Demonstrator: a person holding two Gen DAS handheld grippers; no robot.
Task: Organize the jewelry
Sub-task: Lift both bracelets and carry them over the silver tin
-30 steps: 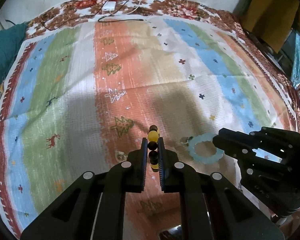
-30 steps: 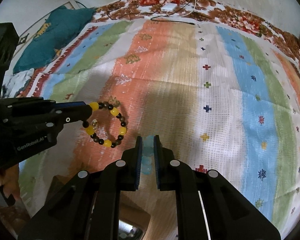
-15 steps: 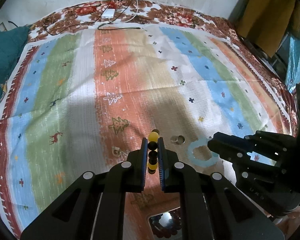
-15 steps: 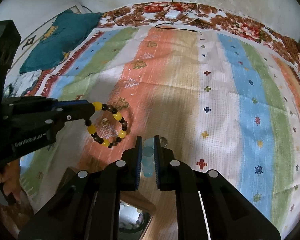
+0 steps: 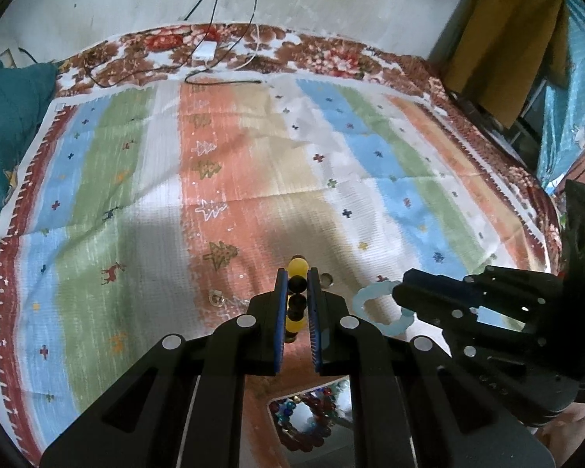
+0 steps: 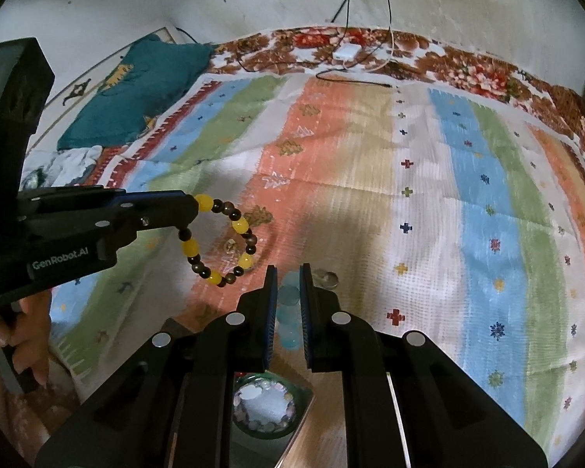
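A bracelet of yellow and dark beads (image 5: 296,297) is clamped between the pads of the left gripper (image 5: 297,300), whose jaws are almost fully closed on it. In the right wrist view the same bracelet (image 6: 222,241) is seen as a full loop that hangs from the tip of the left gripper (image 6: 189,214), above the striped cloth (image 6: 429,202) and not touching it. A pale blue bracelet (image 6: 288,314) is pinched between the nearly closed jaws of the right gripper (image 6: 288,304). In the left wrist view this blue bracelet (image 5: 374,308) is seen as a ring held at the tip of the right gripper (image 5: 399,296), also raised over the cloth.

On the cloth two small pieces are left: a small ring (image 5: 327,280) just beside the left gripper's tip, and a small metal piece (image 5: 215,297) further to the left. Below the grippers an open wooden box (image 6: 323,421) is partly seen, with a beaded bracelet (image 6: 263,409) in a green compartment. A teal cushion (image 6: 136,89) lies at the far left edge of the cloth, and a white charger with cables (image 6: 345,54) lies at the far edge.
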